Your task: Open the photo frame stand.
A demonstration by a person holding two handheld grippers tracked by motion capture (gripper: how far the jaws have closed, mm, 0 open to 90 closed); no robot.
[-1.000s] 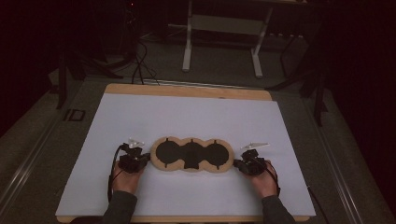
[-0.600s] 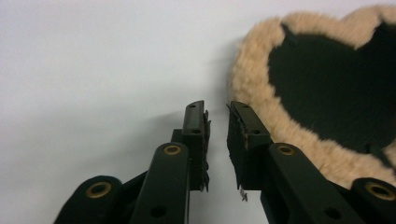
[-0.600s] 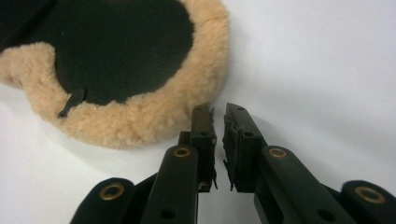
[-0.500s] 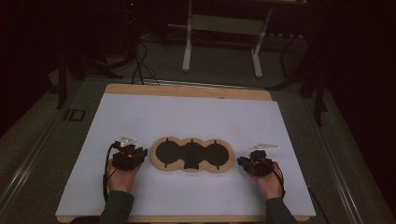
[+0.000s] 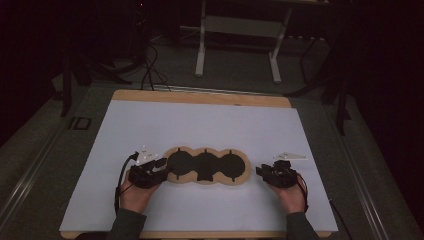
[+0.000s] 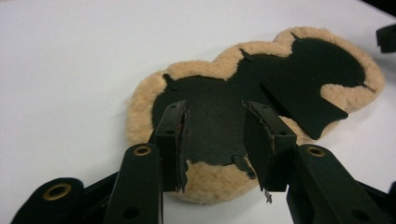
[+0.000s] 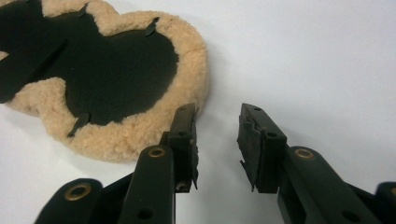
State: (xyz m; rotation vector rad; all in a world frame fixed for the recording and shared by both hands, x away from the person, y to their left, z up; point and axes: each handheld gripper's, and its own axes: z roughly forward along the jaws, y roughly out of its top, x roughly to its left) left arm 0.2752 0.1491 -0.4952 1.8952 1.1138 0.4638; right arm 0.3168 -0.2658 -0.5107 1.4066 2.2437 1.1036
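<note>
High view: above table's near edge, facing forward and down, far. Left gripper view: close, along own jaws over fleece pad (image 6: 210,182) end. Right gripper view: close, pad (image 7: 140,130) left of jaws. All share pad (image 5: 207,167)

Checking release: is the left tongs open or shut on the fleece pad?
Open. The left tongs have just been opening; the fleece pad lies flat beneath, unpinched.

Fleece pad (image 7: 140,126) cut off at upper left edge; near rim hidden behind left gripper (image 6: 212,149).
</note>
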